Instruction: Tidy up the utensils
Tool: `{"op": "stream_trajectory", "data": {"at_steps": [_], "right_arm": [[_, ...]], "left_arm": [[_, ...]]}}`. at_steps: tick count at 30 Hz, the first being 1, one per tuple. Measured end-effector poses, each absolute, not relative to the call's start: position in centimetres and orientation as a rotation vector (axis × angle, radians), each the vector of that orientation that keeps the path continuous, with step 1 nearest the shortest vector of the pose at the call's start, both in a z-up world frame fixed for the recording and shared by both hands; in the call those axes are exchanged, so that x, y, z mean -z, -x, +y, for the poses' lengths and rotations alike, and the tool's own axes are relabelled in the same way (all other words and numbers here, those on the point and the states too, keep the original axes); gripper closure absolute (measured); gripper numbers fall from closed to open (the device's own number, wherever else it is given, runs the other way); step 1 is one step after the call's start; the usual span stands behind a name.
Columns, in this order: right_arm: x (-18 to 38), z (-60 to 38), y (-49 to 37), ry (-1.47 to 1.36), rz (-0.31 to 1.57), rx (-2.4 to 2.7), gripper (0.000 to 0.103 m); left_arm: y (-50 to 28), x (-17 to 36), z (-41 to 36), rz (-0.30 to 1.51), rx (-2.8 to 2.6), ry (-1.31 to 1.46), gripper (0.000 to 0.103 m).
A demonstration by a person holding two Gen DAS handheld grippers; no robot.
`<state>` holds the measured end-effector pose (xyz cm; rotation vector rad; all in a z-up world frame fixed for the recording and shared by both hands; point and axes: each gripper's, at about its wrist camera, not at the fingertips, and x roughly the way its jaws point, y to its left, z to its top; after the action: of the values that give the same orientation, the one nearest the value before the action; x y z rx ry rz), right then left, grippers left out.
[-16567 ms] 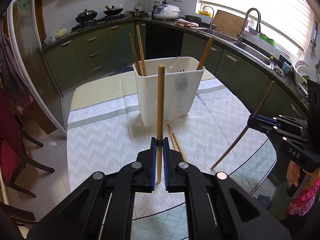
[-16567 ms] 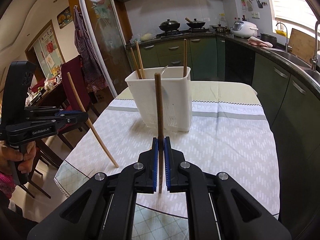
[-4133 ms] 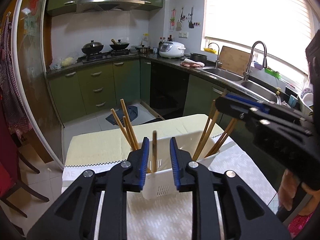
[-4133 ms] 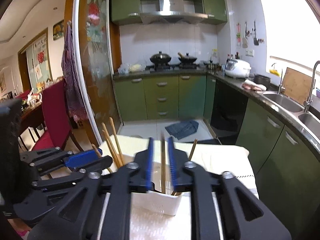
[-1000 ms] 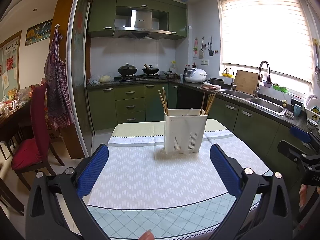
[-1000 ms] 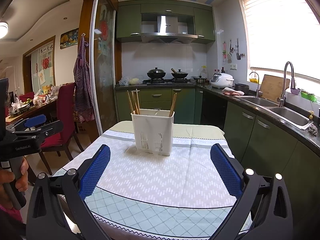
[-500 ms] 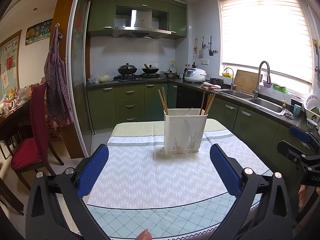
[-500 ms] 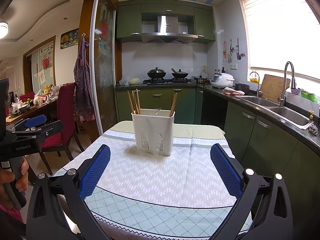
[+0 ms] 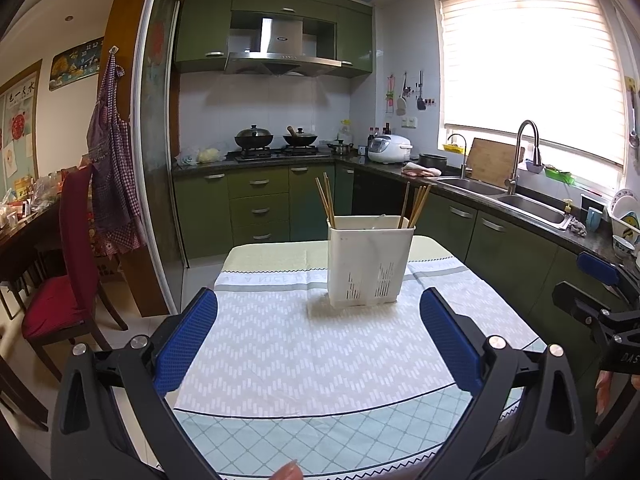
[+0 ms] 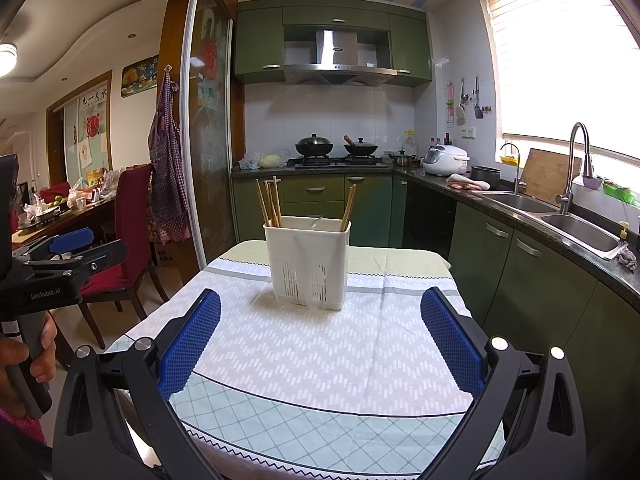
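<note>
On the desk (image 9: 280,360), at 12 o'clock from your left gripper (image 9: 318,344), the white utensil holder (image 9: 370,264) stands upright on the patterned cloth (image 10: 320,344), well apart from both tools. The chopsticks (image 9: 326,200) lean inside it, one bunch at its left end and one bunch at its right end. Your left gripper is released, its blue pads (image 9: 188,336) spread wide with nothing between. Your right gripper (image 10: 320,344) is released too and empty; the holder is at about 12 o'clock from it as well.
</note>
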<state>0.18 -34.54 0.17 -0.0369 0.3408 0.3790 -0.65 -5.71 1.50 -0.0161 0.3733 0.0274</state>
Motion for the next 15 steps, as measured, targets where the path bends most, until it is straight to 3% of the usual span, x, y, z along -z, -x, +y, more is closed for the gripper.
{"op": "stream_trajectory", "data": {"at_steps": [15], "right_arm": [[0.43, -34.43, -0.12, 0.038, 0.349, -0.383, 0.005]], "left_arm": [[0.25, -1.21, -5.7, 0.374, -0.039, 0.016, 0.007]]}}
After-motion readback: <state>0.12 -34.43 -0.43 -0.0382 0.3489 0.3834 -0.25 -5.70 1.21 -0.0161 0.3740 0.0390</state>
